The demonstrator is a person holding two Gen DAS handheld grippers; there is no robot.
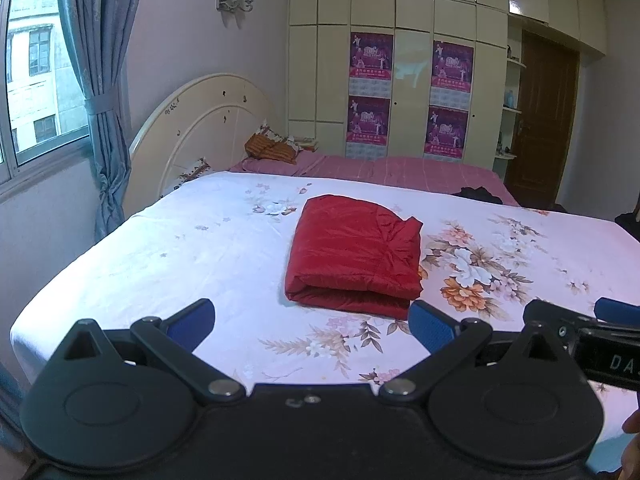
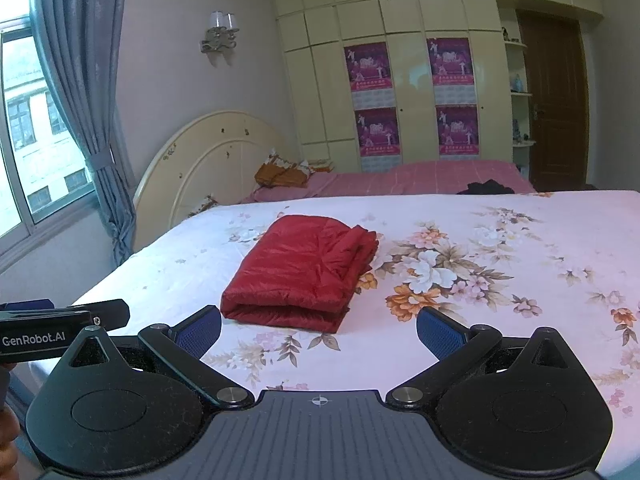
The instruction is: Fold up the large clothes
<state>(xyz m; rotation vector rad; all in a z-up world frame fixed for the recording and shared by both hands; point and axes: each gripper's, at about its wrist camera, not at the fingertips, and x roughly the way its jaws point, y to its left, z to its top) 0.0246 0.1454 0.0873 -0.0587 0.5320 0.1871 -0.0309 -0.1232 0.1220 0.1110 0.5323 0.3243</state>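
A red padded garment (image 1: 354, 254) lies folded into a thick rectangle on the white floral bed sheet (image 1: 160, 256); it also shows in the right wrist view (image 2: 302, 274). My left gripper (image 1: 312, 326) is open and empty, held just in front of the garment's near edge, apart from it. My right gripper (image 2: 318, 332) is open and empty, also just short of the garment's near edge. The right gripper's body shows at the right edge of the left wrist view (image 1: 592, 328), and the left gripper's body shows at the left of the right wrist view (image 2: 60, 324).
A cream headboard (image 1: 200, 128) stands at the far left of the bed. A pink blanket (image 1: 400, 172) and orange pillows (image 1: 272, 146) lie at the far side. A dark cloth (image 1: 480, 194) lies at the far right. Wardrobes (image 1: 412, 60), a door (image 1: 544, 120) and a curtained window (image 1: 36, 72) surround.
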